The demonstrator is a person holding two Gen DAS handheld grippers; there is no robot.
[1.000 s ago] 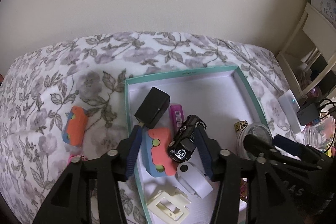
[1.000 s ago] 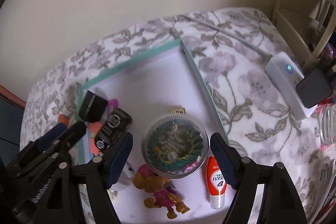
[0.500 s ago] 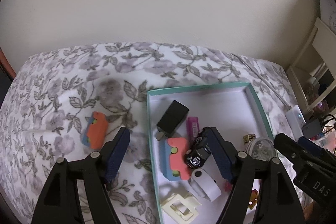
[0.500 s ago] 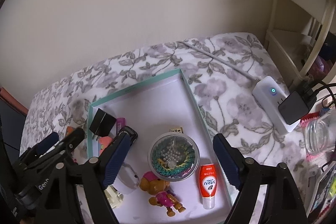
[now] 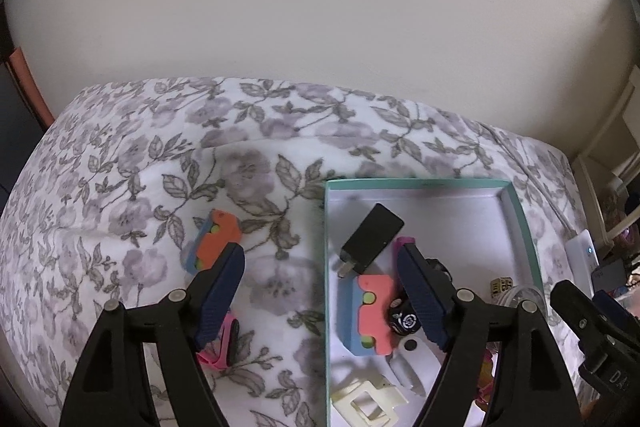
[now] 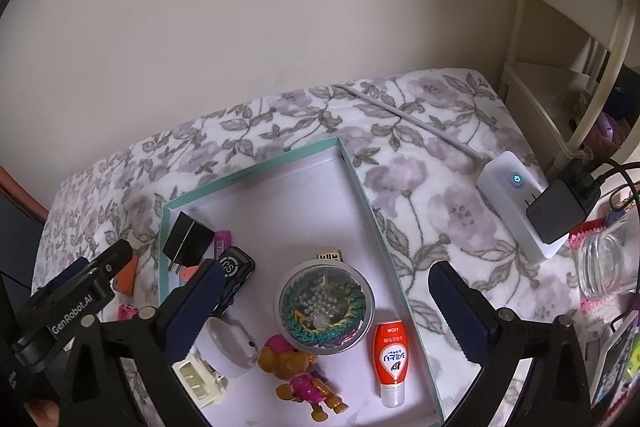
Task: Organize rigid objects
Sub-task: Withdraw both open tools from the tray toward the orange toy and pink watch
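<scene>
Both empty: left gripper [image 5: 322, 287] spread wide over bedspread [image 5: 120, 155], right gripper [image 6: 324, 301] spread above tray [image 6: 362, 187]. Loose orange toy [image 5: 214, 241] at ten o'clock of tray, likely next pick.

Toy car [image 5: 406, 319] half hidden behind left gripper [image 5: 324, 291] finger; pink clip [image 5: 222, 345] partly covered; cream bracket [image 5: 366, 407] cut off.

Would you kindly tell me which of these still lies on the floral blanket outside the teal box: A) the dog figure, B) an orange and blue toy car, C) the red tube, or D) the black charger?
B: one orange and blue toy car lies on the floral blanket, left of the teal box; the other three are inside it.
</scene>
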